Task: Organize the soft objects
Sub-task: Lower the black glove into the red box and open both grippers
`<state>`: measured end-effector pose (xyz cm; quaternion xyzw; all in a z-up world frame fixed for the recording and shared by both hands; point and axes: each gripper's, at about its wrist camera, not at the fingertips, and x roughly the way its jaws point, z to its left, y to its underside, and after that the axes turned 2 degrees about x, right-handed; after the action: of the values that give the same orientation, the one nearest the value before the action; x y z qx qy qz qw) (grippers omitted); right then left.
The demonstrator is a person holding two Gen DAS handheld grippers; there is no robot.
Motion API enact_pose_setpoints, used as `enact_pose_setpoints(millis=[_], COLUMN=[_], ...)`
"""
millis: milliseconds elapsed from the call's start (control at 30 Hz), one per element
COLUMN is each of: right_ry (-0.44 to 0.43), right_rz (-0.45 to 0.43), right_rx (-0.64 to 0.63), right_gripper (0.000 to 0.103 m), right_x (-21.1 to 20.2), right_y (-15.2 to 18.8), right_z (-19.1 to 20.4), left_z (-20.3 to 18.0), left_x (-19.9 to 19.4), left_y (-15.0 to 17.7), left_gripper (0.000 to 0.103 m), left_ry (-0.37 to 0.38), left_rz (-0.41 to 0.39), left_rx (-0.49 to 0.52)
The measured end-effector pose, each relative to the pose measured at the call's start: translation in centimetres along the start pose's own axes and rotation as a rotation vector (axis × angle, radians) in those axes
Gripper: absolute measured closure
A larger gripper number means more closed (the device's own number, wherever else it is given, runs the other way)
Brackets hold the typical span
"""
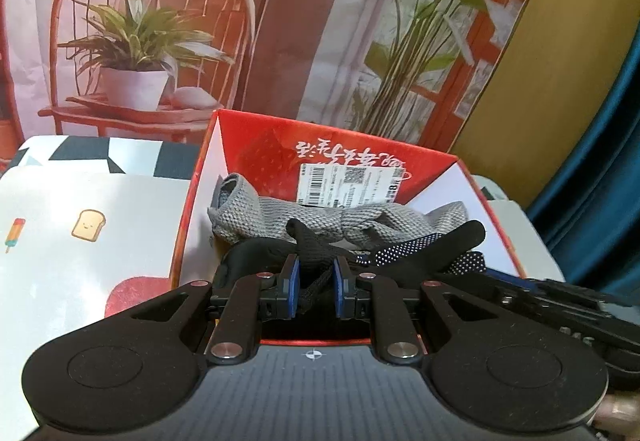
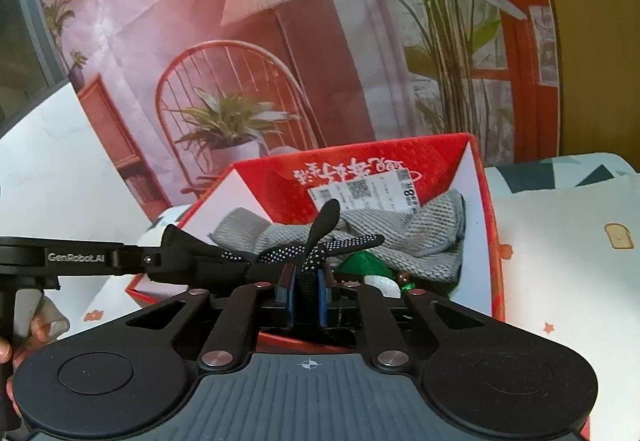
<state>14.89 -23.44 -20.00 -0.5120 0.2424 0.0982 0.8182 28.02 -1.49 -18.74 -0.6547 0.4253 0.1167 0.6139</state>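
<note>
Left claw (image 1: 314, 283): nearest the lens in the left wrist view, blue pads pinching a black glove (image 1: 320, 241) over the near edge of a red box (image 1: 256, 145).

Black glove: dotted grip on its palm side, stretched between both claws just above the box opening; one end in the left claw, another part in the right claw (image 2: 306, 295). In the right wrist view one finger of it stands upright toward 12 o'clock and the dotted fingers spread toward 9 and 2 o'clock.

Right claw: pads pressed on the glove fabric.

Red box: open-topped, white inner side walls, red far wall with printing and a white shipping label (image 1: 348, 185) at 12 o'clock.

Gray knitted item (image 1: 304, 219): lying inside the box, beyond the glove, across its width.

Green and white item (image 2: 366, 271): inside the box at 1 o'clock of the right claw, partly hidden; kind cannot be told.

Tabletop (image 1: 80, 241): pale cover with toast and ice-lolly prints, at 9 o'clock of the box.

Backdrop (image 1: 152, 41): printed chair and potted plants, behind the box.
</note>
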Motion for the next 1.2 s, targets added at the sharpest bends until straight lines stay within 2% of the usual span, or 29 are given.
enact_pose_setpoints(millis=[100, 400, 467, 533, 600, 667, 733, 800, 900, 1067, 1200], right_ry=[0.016, 0.051, 0.056, 0.061, 0.064, 0.071, 0.077, 0.082, 0.095, 0.112, 0.120], right_rz=[-0.017, -0.067, -0.078, -0.096, -0.113, -0.124, -0.137, -0.155, -0.187, -0.205, -0.190], right_rx=[-0.004, -0.036, -0.057, -0.068, -0.074, -0.076, -0.076, -0.078, -0.096, -0.143, -0.153], right_gripper=[0.082, 0.082, 0.082, 0.082, 0.082, 0.082, 0.079, 0.070, 0.059, 0.058, 0.058], right_x=[-0.6, -2.3, -2.8, -3.4, -4.0, -4.4, -4.8, -5.2, -5.9, -6.7, -6.7], right_y=[0.0, 0.7, 0.9, 1.1, 1.4, 1.8, 2.1, 2.6, 3.6, 5.7, 7.5], right_z=[-0.4, -0.5, -0.4, -0.4, -0.4, -0.5, -0.6, -0.7, -0.8, -1.3, -1.9], left_z=[-0.1, -1.2, -1.3, -1.5, -1.6, -1.5, -1.3, -1.1, -0.6, 0.3, 1.2], left_x=[0.5, 2.3, 2.1, 1.6, 0.8, 0.0, -0.9, -1.9, -3.6, -6.6, -7.5], left_y=[-0.1, -1.1, -1.2, -1.1, -0.9, -0.6, -0.2, 0.4, 1.6, 4.6, 7.0], left_gripper=[0.084, 0.084, 0.077, 0.052, 0.039, 0.034, 0.023, 0.015, 0.013, 0.013, 0.013], left_ry=[-0.037, -0.117, -0.100, -0.085, -0.074, -0.066, -0.067, -0.067, -0.074, -0.101, -0.132], left_rz=[0.001, -0.015, -0.022, -0.035, -0.062, -0.088, -0.112, -0.147, -0.185, -0.238, -0.244], left_rx=[0.023, 0.090, 0.119, 0.154, 0.166, 0.165, 0.153, 0.142, 0.126, 0.096, 0.069])
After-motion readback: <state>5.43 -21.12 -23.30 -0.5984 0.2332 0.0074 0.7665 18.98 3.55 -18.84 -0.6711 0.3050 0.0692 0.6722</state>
